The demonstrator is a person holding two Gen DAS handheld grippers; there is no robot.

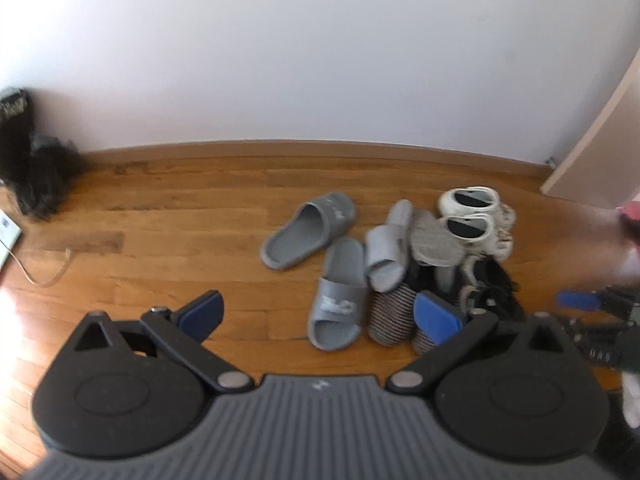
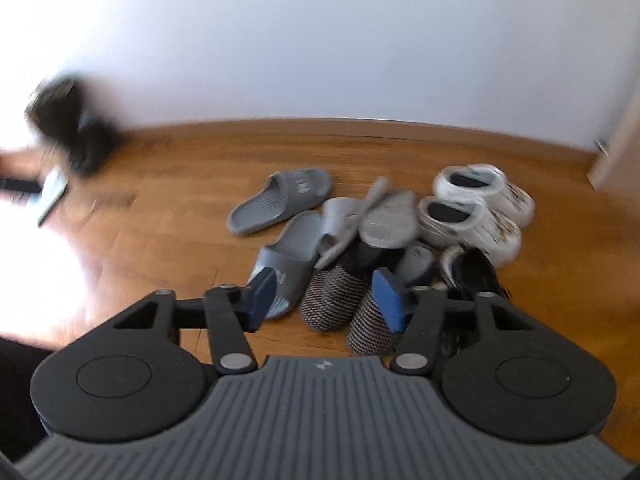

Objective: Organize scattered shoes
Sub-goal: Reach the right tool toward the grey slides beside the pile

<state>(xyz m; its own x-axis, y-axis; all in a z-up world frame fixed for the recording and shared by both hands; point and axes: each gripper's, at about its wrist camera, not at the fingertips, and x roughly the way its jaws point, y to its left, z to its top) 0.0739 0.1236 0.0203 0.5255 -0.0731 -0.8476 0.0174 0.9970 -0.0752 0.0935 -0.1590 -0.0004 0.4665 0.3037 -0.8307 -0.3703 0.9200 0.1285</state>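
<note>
A heap of shoes lies on the wood floor near the wall. Two dark grey slides (image 1: 310, 230) (image 1: 340, 294) lie at its left, light grey slippers (image 1: 388, 248) in the middle, one sole-up. A white pair (image 1: 472, 216) stands at the back right. Striped knit slippers (image 1: 390, 316) and a black furry shoe (image 1: 492, 284) are nearest. My left gripper (image 1: 320, 316) hangs wide open above the floor, holding nothing. My right gripper (image 2: 326, 298) hovers over the striped slippers (image 2: 332, 300), its jaws partly apart, pads touching nothing; its blue pad (image 1: 576, 300) also shows in the left wrist view.
A black bag (image 1: 24, 160) leans on the white wall at the far left, with a thin cable (image 1: 44, 268) and a flat white object (image 1: 6, 240) beside it. A pale door (image 1: 600, 140) stands at the right. Bare floor lies left of the shoes.
</note>
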